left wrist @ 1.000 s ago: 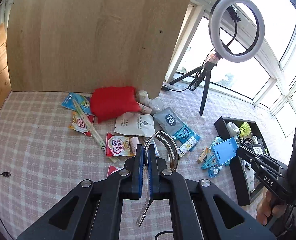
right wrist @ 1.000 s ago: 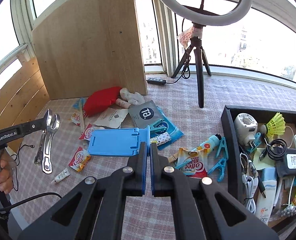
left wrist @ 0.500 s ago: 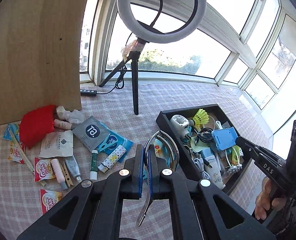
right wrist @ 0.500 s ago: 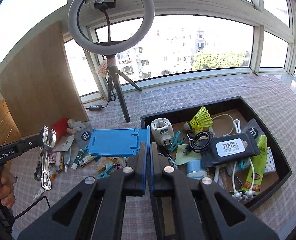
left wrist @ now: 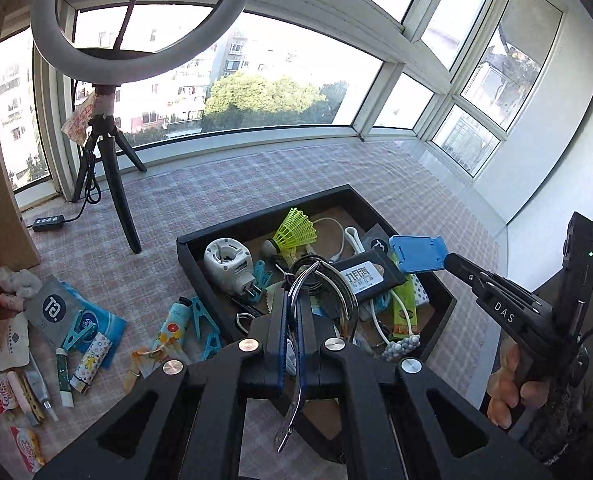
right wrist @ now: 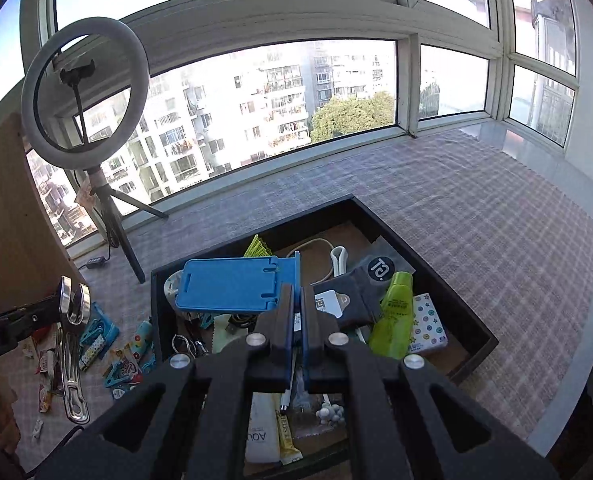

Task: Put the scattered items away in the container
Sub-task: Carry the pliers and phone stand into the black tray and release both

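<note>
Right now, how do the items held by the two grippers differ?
The left gripper clamps a shiny metal carabiner, curved and open-looped; the right gripper clamps a flat blue plastic phone stand, broad and matte. Both hang above the black tray, not yet released.

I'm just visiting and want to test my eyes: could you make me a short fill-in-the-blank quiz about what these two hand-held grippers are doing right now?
1. The right gripper is shut on a flat ____ plastic phone stand.
2. The left gripper grips shiny metal ____.
3. The yellow-green plastic shuttlecock lies inside the ____ rectangular tray.

Missing words: blue; tongs; black
</note>
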Demonstrator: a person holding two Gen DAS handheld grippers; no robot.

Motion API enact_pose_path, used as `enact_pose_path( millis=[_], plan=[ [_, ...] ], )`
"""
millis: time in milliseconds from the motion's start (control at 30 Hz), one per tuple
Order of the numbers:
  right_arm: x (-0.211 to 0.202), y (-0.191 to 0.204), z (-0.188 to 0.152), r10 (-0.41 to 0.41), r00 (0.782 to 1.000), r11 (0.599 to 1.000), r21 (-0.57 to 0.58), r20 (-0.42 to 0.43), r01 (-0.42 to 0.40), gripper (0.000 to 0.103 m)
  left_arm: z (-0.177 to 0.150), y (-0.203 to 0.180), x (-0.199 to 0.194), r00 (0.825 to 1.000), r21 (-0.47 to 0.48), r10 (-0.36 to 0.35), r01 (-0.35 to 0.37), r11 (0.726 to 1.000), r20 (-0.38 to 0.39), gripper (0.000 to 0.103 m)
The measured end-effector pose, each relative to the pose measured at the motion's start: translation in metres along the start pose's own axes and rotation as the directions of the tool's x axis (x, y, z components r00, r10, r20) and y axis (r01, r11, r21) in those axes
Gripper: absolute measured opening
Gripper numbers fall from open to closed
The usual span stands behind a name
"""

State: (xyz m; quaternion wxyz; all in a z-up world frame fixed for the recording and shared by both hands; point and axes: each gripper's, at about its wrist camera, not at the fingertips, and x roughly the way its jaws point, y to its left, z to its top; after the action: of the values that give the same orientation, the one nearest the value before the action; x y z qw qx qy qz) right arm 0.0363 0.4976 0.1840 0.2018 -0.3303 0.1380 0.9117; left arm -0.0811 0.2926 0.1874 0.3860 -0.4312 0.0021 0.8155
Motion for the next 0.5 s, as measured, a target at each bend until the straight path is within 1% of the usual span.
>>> enact_pose_path(
  millis=[100,133,167,200,233,267,300,333,367,500],
  plan=[
    [0.002,-0.015,0.001,-0.028,1.0,0.999,0.022,-0.001,0.028,0.003,0.002,-0.016,0.011,1.0,0.015,-0.023,0.024,1.0,-0.018,0.004],
    [0.003,-0.019,0.001,-0.035,0.999,0.999,0.027,-0.002,0.035,0.003,0.002,-0.018,0.015,0.999,0.012,-0.028,0.028,1.0,-0.026,0.012],
    [0.004,-0.022,0.001,-0.042,0.999,0.999,0.032,-0.004,0.042,0.004,0.002,-0.02,0.018,0.999,0.009,-0.032,0.033,0.999,-0.035,0.038],
    [0.006,-0.025,0.001,-0.037,0.999,0.998,0.041,-0.01,0.037,0.005,0.002,-0.023,0.021,0.998,0.005,-0.037,0.037,0.999,-0.043,0.054],
    [0.008,-0.028,0.002,-0.031,0.999,0.998,0.051,-0.015,0.032,0.009,0.002,-0.025,0.025,0.998,0.002,-0.042,0.042,0.999,-0.052,0.065],
    [0.01,-0.032,0.002,-0.039,0.999,0.997,0.066,-0.027,0.041,0.03,0.002,-0.027,0.026,0.998,0.004,-0.038,0.039,0.999,-0.053,0.065],
    [0.011,-0.035,0.002,-0.058,0.998,0.995,0.082,-0.033,0.061,0.062,0.001,-0.027,0.026,0.999,0.014,-0.026,0.027,1.0,-0.047,0.065],
    [0.009,-0.038,0.001,-0.071,0.997,0.993,0.097,-0.023,0.073,0.069,0.001,-0.028,0.025,0.999,0.024,-0.018,0.019,1.0,-0.049,0.065],
    [0.006,-0.039,0.0,-0.072,0.997,0.992,0.104,-0.001,0.072,0.071,0.0,-0.028,0.025,0.999,0.031,-0.011,0.013,0.999,-0.05,0.065],
    [0.007,-0.038,-0.001,-0.097,0.995,0.992,0.079,-0.007,0.097,0.071,0.0,-0.023,0.022,0.999,0.034,0.005,-0.003,0.999,-0.042,0.063]
  ],
)
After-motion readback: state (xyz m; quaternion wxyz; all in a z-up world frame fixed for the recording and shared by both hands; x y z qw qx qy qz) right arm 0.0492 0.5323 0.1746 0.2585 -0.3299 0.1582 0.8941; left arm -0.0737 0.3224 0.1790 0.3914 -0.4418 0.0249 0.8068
